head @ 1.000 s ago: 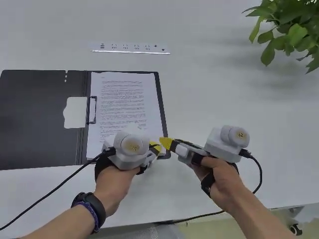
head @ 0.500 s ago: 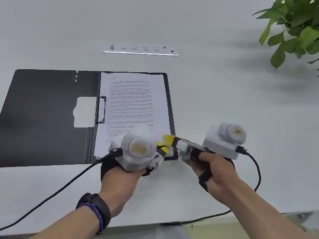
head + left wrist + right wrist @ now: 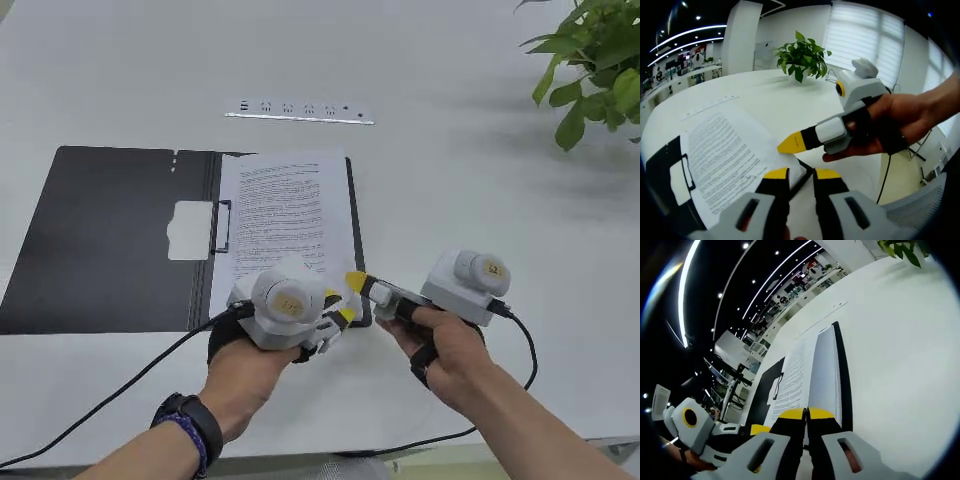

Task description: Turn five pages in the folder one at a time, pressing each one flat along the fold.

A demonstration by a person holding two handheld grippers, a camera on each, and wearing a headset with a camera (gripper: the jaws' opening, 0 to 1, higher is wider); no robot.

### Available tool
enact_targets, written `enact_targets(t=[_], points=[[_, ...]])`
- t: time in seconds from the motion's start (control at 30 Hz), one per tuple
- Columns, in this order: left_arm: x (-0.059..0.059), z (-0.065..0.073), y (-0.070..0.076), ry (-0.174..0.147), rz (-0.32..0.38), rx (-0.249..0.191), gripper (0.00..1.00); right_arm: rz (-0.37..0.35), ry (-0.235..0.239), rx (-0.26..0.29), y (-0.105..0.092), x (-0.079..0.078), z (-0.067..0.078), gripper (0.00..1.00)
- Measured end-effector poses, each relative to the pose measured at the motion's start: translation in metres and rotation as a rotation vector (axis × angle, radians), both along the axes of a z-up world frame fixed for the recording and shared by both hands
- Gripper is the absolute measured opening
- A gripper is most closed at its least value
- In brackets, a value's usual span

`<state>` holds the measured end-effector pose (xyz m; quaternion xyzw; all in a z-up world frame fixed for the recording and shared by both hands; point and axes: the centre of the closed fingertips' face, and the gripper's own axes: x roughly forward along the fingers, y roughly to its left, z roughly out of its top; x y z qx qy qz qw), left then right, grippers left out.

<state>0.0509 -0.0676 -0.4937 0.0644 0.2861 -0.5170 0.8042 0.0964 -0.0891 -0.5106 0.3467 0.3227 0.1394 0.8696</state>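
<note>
Open folder (image 3: 100,240) on the white table (image 3: 480,170), with its stack of pages (image 3: 285,215) on the right half. The 2 grippers meet at the stack's near right corner. Left gripper (image 3: 800,174): jaws slightly apart, corner just ahead. Right gripper (image 3: 806,414): jaws pressed together, tips at the stack's edge.

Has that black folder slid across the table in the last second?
No. The folder keeps the same place just below the power strip. Both shifted right together in the head view, so it was the view that moved, not the folder.
</note>
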Motion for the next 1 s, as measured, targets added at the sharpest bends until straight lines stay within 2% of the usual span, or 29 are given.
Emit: enact_targets(t=[0.1, 0.17, 0.2, 0.27, 0.43, 0.53, 0.73, 1.0], points=[[0.000, 0.004, 0.008, -0.010, 0.002, 0.002, 0.20, -0.016, -0.002, 0.002, 0.001, 0.001, 0.004, 0.00], [-0.001, 0.005, 0.016, -0.004, -0.011, 0.010, 0.24, -0.021, -0.007, -0.012, 0.002, 0.003, 0.007, 0.00], [0.000, 0.008, 0.022, -0.014, -0.005, 0.012, 0.25, -0.024, -0.010, -0.016, 0.003, 0.003, 0.009, 0.00], [0.001, 0.010, 0.031, -0.012, 0.006, 0.007, 0.26, -0.028, -0.014, -0.012, 0.005, 0.005, 0.012, 0.00], [0.008, 0.011, 0.061, -0.022, 0.051, 0.017, 0.29, -0.031, -0.033, -0.015, 0.014, 0.009, 0.023, 0.00], [0.010, 0.011, 0.078, -0.001, 0.106, 0.006, 0.29, -0.026, -0.049, -0.004, 0.022, 0.011, 0.030, 0.00], [0.001, 0.010, 0.101, 0.005, 0.128, 0.011, 0.31, -0.016, -0.077, 0.017, 0.041, 0.013, 0.039, 0.00], [-0.001, 0.016, 0.128, -0.015, 0.154, 0.022, 0.34, 0.015, -0.090, 0.039, 0.070, 0.012, 0.046, 0.00]])
